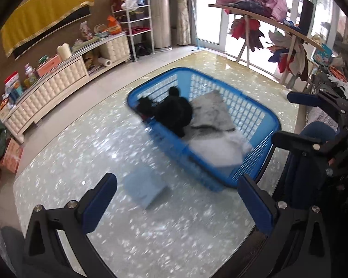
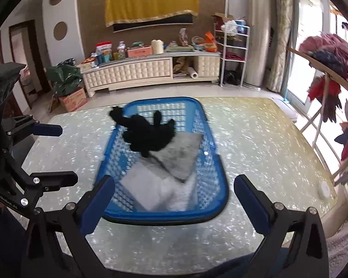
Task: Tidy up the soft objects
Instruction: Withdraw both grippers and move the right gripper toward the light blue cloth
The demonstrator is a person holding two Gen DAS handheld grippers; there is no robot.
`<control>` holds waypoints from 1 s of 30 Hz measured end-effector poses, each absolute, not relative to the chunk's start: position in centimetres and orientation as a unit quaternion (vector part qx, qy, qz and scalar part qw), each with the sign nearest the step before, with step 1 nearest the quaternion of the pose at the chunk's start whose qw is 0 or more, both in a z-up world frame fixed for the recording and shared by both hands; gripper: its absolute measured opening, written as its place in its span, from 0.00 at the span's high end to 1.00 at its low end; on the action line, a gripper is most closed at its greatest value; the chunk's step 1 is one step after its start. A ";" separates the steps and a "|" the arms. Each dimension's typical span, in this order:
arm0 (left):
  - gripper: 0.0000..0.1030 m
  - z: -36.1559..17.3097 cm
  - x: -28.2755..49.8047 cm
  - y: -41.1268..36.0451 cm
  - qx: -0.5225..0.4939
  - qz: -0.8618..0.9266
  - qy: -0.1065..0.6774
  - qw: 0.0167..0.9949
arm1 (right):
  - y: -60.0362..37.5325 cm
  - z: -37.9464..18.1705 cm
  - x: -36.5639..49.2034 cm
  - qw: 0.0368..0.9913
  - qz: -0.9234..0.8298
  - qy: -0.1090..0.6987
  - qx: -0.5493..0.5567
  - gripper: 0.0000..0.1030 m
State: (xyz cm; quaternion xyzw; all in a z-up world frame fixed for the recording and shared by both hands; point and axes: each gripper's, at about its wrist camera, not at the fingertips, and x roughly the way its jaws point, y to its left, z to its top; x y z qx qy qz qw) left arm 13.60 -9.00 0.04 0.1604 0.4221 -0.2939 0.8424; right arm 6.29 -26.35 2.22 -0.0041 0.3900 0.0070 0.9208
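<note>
Inside the blue basket point(image 2: 217, 185) lie a black plush toy point(image 2: 150, 136), a grey cloth point(image 2: 181, 157) and white cloth point(image 2: 155, 190). Outside it, a grey-blue folded cloth point(image 1: 143, 190) waits on the counter point(image 1: 69, 162). Both the left hand-held gripper point(image 1: 176, 201) and right hand-held gripper point(image 2: 174, 199) are spread, empty.

Motion-blurred in left wrist view: flat pale grey-blue rectangular piece point(image 1: 145, 191) on speckled glass tabletop point(image 1: 81, 153); material indeterminate. Near wall of blue plastic lattice basket point(image 1: 250, 115) smeared too. Black plush toy point(image 2: 150, 134) soft-edged; face unreadable. White folded cloth point(image 2: 160, 190) partly covered by grey fuzzy cloth point(image 2: 181, 157).
</note>
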 end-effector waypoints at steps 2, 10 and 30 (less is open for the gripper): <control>0.00 -0.1 13.3 -7.5 0.159 -0.284 0.423 0.846 | -25.1 2.2 6.7 0.919 0.020 0.394 -0.010 0.00; 0.00 -0.5 12.7 -1.6 0.142 -0.251 0.432 0.854 | -20.3 1.2 9.0 0.907 0.061 0.415 -0.043 0.00; 0.00 -5.6 15.9 7.6 0.110 -0.148 0.495 0.849 | -10.8 -3.8 15.3 0.861 0.115 0.482 -0.113 0.01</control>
